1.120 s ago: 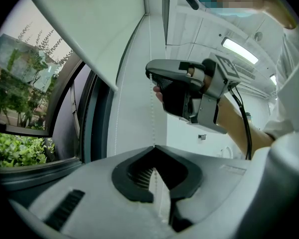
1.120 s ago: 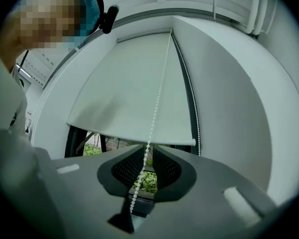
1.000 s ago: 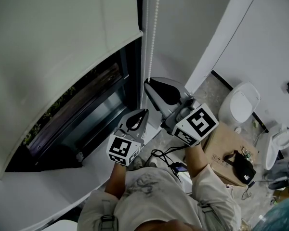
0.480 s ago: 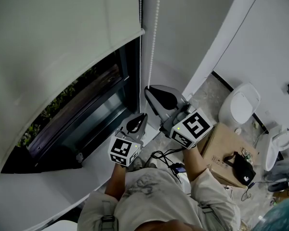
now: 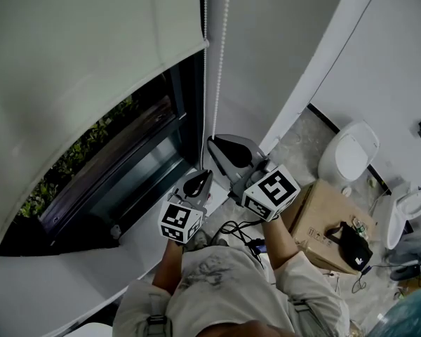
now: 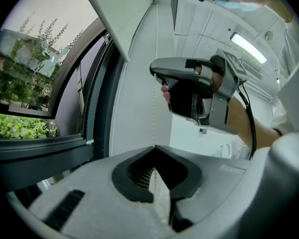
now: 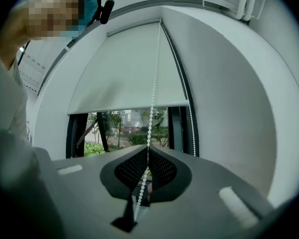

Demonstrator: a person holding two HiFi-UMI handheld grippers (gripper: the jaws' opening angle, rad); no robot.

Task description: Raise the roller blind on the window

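Roller blind (image 5: pixel 91 55) hem higher | bead chain (image 7: pixel 153 83) pinched between left gripper (image 6: pixel 153 148) fingers | right gripper (image 7: pixel 148 148) fingers pinch it above

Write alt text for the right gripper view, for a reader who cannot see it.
The right gripper is shut on a white bead chain that runs straight up in front of a window. A pale roller blind covers the upper part of the window; below its bottom edge, greenery shows outside.

No legible text, label, brand or number anywhere.
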